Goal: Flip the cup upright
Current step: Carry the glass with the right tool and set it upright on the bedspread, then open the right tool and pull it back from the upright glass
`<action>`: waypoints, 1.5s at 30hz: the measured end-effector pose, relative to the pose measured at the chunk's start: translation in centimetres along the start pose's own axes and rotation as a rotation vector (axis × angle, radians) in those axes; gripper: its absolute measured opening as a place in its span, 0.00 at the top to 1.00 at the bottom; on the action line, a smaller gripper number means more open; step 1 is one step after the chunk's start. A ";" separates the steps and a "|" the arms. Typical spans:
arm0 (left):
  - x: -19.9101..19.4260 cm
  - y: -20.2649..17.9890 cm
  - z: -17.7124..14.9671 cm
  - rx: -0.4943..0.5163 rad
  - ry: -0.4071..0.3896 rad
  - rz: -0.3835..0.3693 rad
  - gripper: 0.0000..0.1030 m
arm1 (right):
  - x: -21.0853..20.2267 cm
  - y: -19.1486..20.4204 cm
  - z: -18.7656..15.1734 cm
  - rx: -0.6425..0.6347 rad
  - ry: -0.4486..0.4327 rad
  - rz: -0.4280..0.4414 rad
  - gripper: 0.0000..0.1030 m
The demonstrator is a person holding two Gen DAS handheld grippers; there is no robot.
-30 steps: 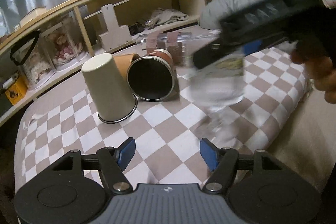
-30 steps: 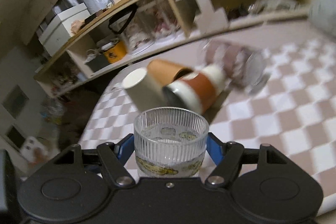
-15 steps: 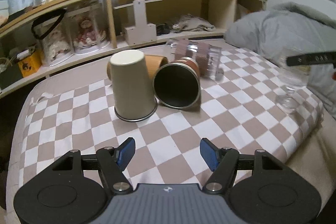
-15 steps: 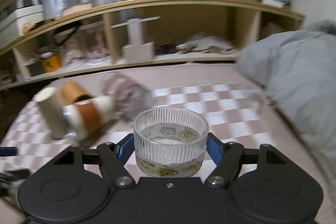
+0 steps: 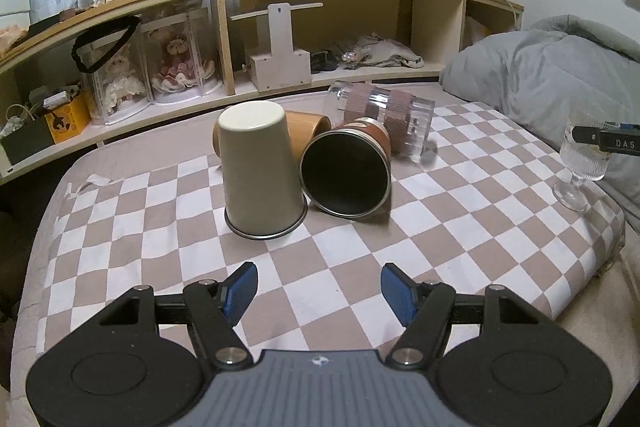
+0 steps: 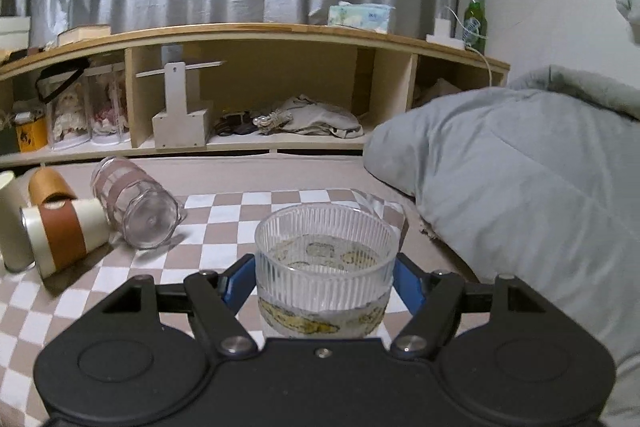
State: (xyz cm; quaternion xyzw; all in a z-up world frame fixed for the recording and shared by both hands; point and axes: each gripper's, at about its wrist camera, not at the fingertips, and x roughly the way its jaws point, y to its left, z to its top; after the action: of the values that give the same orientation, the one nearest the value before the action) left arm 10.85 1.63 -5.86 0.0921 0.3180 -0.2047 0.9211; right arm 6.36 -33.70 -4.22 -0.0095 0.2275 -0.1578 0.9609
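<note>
My right gripper [image 6: 325, 281] is shut on a ribbed glass goblet [image 6: 325, 267], held upright. In the left wrist view the goblet [image 5: 582, 163] stands with its foot on the checkered cloth [image 5: 460, 219] at the far right edge. My left gripper [image 5: 318, 291] is open and empty above the cloth's near side. A beige cup [image 5: 260, 171] stands upside down. A brown-banded cup [image 5: 348, 171], an orange cup [image 5: 306, 131] and a clear glass jar [image 5: 384, 119] lie on their sides behind it.
A grey duvet [image 6: 520, 195] lies to the right of the cloth. A low wooden shelf [image 5: 320, 27] with dolls, a box and clutter runs along the back. The cloth's right edge [image 5: 612, 239] drops off close to the goblet.
My right gripper carried the goblet from in front of the left camera to the cloth's far right and brought its foot down there. The left gripper stayed open and pulled back a little.
</note>
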 end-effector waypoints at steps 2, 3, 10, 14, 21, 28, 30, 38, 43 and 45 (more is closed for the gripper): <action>-0.1 -0.1 0.0 0.002 -0.001 -0.001 0.33 | -0.2 0.4 -0.2 -0.012 -0.003 -0.005 0.28; -0.2 -0.1 0.0 0.000 -0.005 0.001 0.33 | -0.3 0.3 -0.1 -0.009 0.003 -0.007 0.28; -1.2 0.3 0.3 -0.035 -0.041 0.007 0.33 | -0.8 -1.2 0.8 0.109 0.074 0.029 0.28; -1.7 0.5 0.5 -0.059 -0.050 0.004 0.26 | -2.1 -1.1 1.0 0.102 0.063 0.015 0.21; -3.4 0.0 1.0 -0.062 -0.100 -0.004 0.17 | -6.1 -0.7 1.1 0.082 0.015 0.028 0.09; -5.1 -1.7 1.3 -0.034 -0.141 -0.016 0.07 | -9.3 -0.8 0.2 0.117 0.005 0.017 0.03; -5.6 -2.3 1.3 -0.029 -0.152 -0.018 0.03 | -10.3 -0.7 -0.1 0.113 0.001 0.009 0.02; -7.1 -4.5 1.3 -0.019 -0.204 -0.041 0.00 | -13.5 -0.5 -1.5 0.117 -0.016 -0.009 0.00; -7.4 -5.6 1.1 -0.012 -0.214 -0.073 0.00 | -14.5 0.1 -2.6 0.108 -0.016 -0.038 0.00; -7.4 -6.0 1.0 -0.002 -0.220 -0.073 0.00 | -14.8 0.2 -2.9 0.107 -0.011 -0.048 0.00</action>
State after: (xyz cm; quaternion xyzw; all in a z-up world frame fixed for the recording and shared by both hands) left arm 3.49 -1.68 -0.68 0.0563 0.2183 -0.2468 0.9425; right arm -7.40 -28.75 -0.42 0.0354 0.2129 -0.1925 0.9573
